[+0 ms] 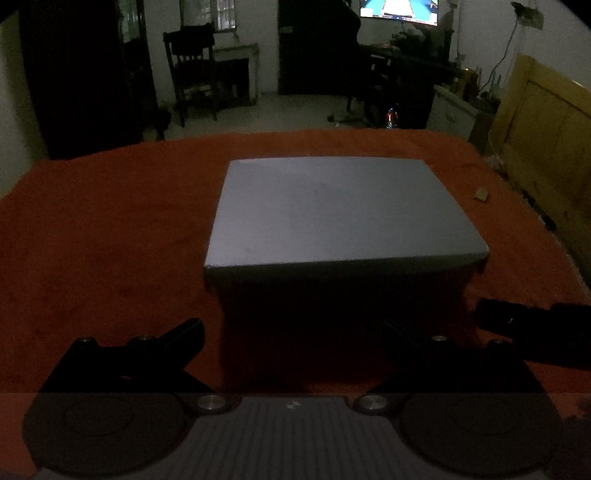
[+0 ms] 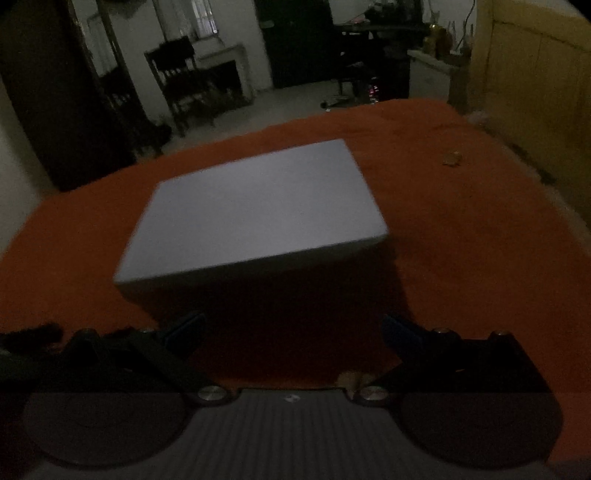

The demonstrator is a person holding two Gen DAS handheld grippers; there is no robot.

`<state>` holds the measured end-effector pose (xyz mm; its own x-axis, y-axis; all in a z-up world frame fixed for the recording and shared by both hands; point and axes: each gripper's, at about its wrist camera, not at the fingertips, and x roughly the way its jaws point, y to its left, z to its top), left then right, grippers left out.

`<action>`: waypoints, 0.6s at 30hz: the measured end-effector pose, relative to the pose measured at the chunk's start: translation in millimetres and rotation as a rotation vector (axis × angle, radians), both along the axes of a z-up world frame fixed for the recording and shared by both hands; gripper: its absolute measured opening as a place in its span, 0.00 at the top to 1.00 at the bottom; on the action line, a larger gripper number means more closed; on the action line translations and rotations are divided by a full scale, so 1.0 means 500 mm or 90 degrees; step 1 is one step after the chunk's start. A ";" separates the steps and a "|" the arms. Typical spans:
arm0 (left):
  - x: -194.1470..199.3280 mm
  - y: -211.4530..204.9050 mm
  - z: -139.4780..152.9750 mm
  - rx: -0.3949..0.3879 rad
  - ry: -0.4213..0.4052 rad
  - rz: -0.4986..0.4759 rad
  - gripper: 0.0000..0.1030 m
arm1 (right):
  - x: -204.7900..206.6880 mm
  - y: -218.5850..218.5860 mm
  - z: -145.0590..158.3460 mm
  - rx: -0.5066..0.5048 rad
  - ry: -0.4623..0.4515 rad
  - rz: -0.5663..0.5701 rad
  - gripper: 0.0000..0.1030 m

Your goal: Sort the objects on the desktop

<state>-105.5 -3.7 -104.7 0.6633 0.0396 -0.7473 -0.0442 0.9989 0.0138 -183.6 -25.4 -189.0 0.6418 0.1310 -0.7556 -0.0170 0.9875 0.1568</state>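
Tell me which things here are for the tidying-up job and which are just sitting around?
For the job:
- grey box, closed
- small tan object on the orange cloth
- left gripper, open
- right gripper, open

Just sitting around:
- dark wooden chair
- lit screen
- yellow wooden panel

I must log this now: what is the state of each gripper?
Left gripper: open, holding nothing.
Right gripper: open, holding nothing.
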 end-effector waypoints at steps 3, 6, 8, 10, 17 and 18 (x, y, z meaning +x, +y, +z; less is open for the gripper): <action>0.001 -0.003 -0.003 0.020 0.002 0.002 0.01 | 0.014 0.002 -0.020 -0.014 0.016 0.014 0.00; 0.007 0.008 -0.017 0.001 0.020 0.000 0.01 | 0.035 0.007 -0.049 -0.036 0.039 0.011 0.00; 0.014 0.017 -0.034 -0.027 0.045 0.008 0.01 | 0.042 0.017 -0.067 -0.050 0.052 0.014 0.00; 0.021 0.024 -0.052 -0.041 0.068 0.025 0.01 | 0.050 0.025 -0.091 -0.061 0.066 0.015 0.00; 0.025 0.045 -0.066 -0.080 0.082 0.055 0.01 | 0.060 0.022 -0.114 -0.032 0.079 0.014 0.00; 0.025 0.047 -0.065 -0.088 0.083 0.055 0.01 | 0.060 0.020 -0.114 -0.027 0.078 0.013 0.00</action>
